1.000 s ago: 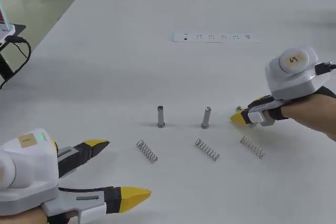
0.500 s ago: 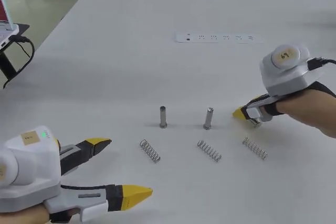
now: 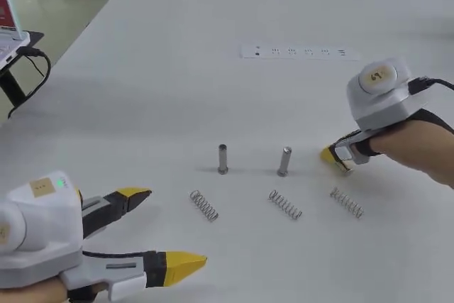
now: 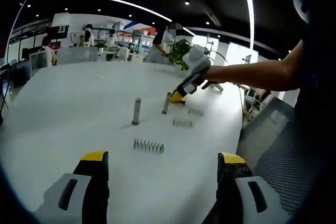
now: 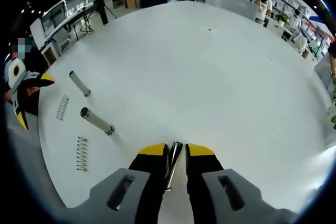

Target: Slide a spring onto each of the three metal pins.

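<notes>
Jaws of the right gripper (image 5: 176, 149) clench a smooth cylindrical metal pin (image 5: 172, 163), lengthwise between them; left gripper (image 3: 174, 226) gapes wide near a coiled spring (image 3: 203, 205).

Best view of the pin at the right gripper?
Right gripper view: the pin sits close-up between the tips of the right gripper, shaft plain. Head view: the gripper hides most of it. Left gripper view: far off, too small to tell.

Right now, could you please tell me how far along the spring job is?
Nothing is finished: the three springs lie loose on the table and the two pins stand bare. The right gripper holds the third pin; the left gripper is open. All three fittings are left.
</notes>
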